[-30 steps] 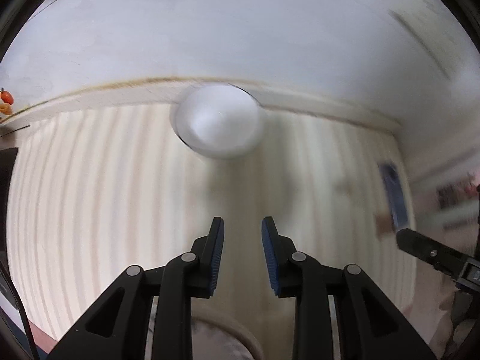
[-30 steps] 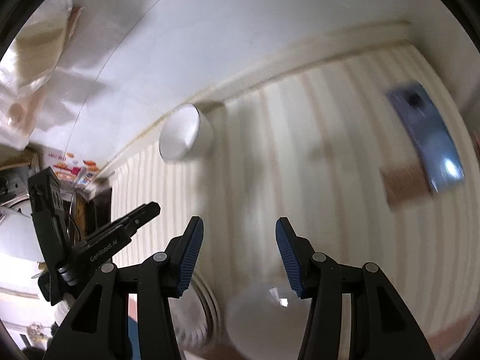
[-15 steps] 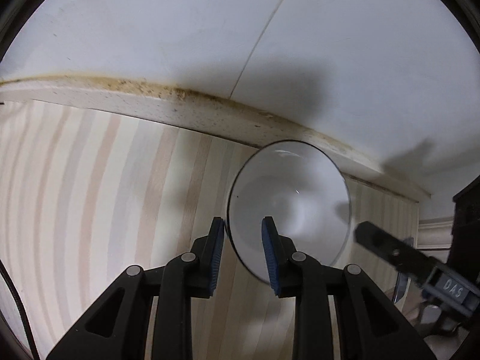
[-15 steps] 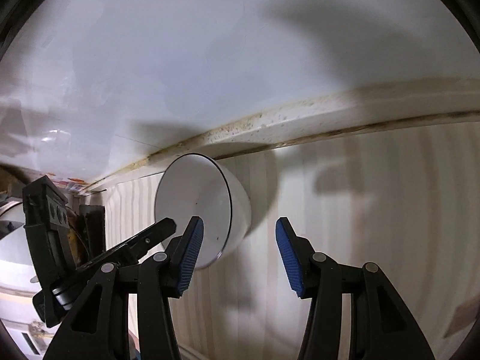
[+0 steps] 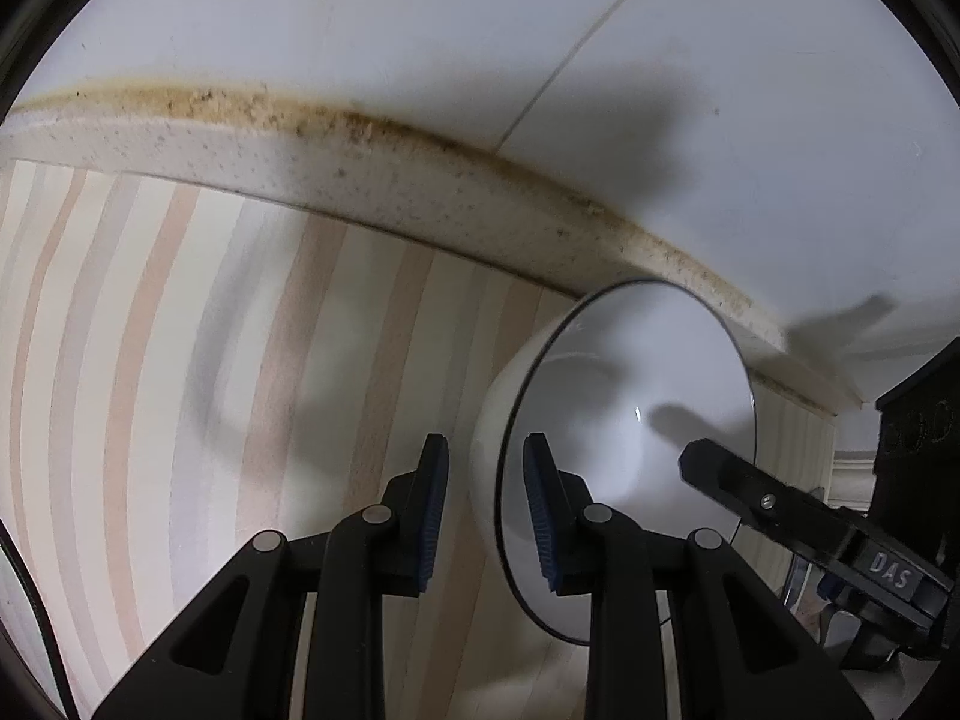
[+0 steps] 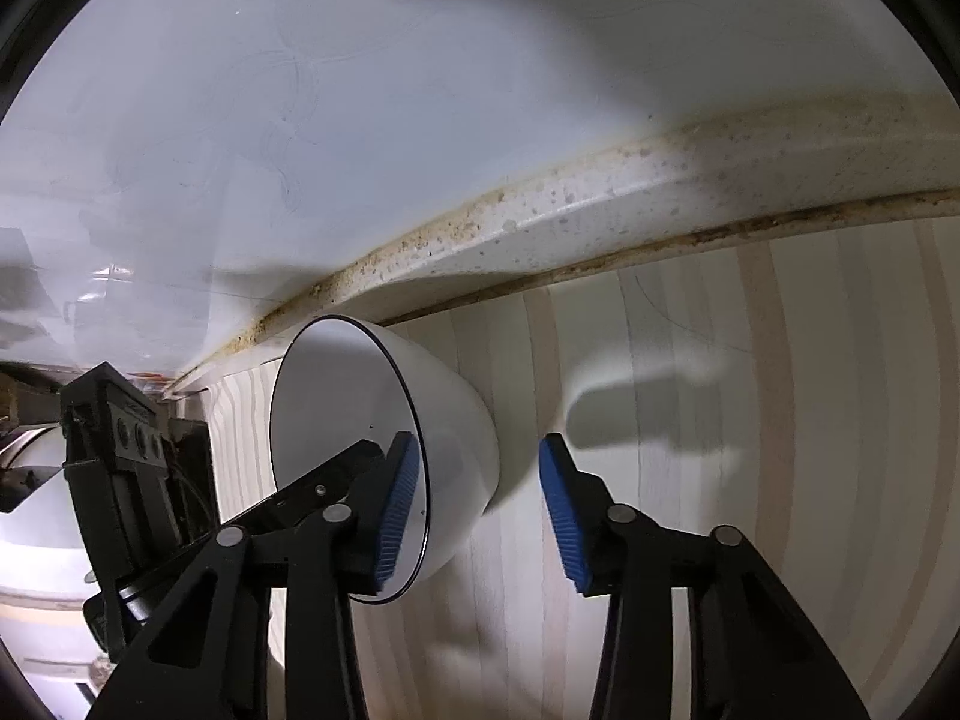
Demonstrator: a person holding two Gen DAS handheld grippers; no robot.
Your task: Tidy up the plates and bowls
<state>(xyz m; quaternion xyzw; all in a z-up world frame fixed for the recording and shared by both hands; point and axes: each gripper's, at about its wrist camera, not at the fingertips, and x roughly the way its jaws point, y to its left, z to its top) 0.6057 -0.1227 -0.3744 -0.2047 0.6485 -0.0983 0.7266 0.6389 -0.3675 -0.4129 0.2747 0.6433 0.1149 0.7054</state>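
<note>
Worktop: covered in pale vertical stripes of cream, tan and grey. Speckled upstand along its far edge, with brown staining seen at the joint to the white wall. Tool shadows are cast on wall and worktop.

White bowl with thin dark rim: seen standing on the worktop, just short of the upstand. Left tool: jaws parted by a narrow gap, straddling the near rim of the bowl, one finger outside the wall, one inside; contact of the pads cannot be confirmed. Right tool: jaws set wide, nothing gripped; the bowl wall lies between its fingers, nearer the left finger, which overlaps the rim.

Hard to make out: bowl bottom edge is cut off behind the left tool's fingers. Dark equipment at the left edge of the right wrist view is not identifiable.
</note>
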